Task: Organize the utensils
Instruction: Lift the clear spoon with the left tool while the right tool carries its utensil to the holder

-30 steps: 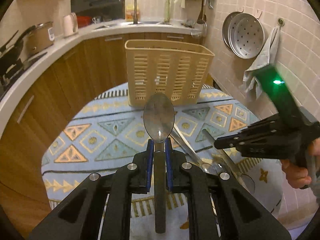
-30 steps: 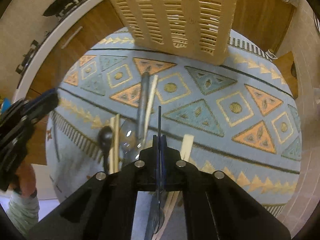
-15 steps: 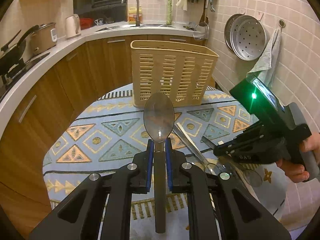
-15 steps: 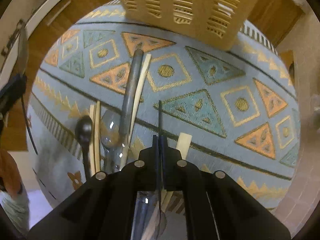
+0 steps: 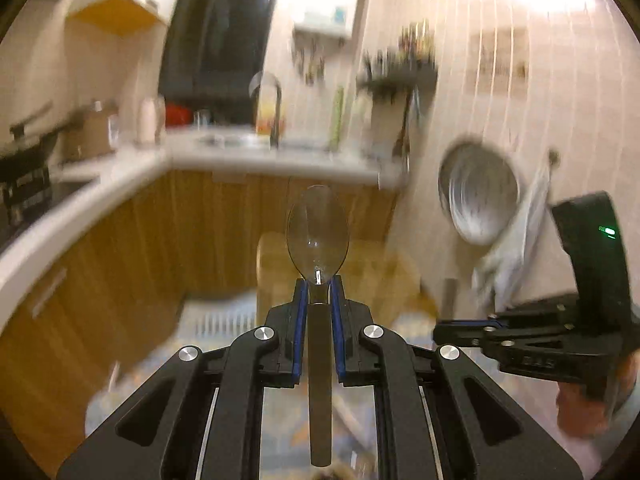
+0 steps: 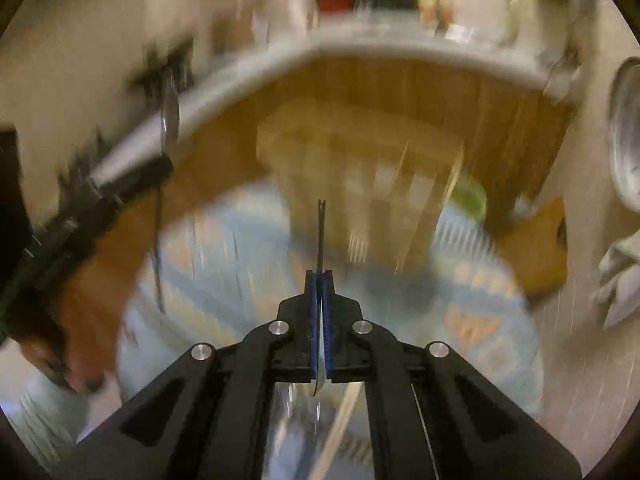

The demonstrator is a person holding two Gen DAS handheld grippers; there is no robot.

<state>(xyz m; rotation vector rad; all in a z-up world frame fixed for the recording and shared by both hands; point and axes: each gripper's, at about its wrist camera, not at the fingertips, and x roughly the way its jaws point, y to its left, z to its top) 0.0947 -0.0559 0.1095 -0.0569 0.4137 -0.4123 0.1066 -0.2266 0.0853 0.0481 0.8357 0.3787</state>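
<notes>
My left gripper [image 5: 319, 286] is shut on a steel spoon [image 5: 318, 236], bowl pointing forward, handle running back between the fingers. My right gripper [image 6: 319, 276] is shut on a thin metal utensil [image 6: 320, 232] seen edge-on, its forked tip pointing at the beige slotted utensil basket [image 6: 360, 164]. The basket [image 5: 276, 264] is blurred behind the spoon in the left wrist view. The right gripper [image 5: 460, 328] shows at that view's right edge; the left gripper [image 6: 132, 176] shows at the left of the right wrist view. Both views are motion-blurred.
The round table with the blue patterned cloth [image 6: 480, 340] lies below both grippers, with loose utensils [image 6: 340, 420] near the front. The white counter with wooden cabinets [image 5: 120, 240] curves behind. Metal pans [image 5: 478, 196] and a towel [image 5: 516, 248] hang on the tiled wall at right.
Both grippers have lifted and tilted up from the table, each still holding its utensil. The views now face the basket and counter instead of down at the cloth.
</notes>
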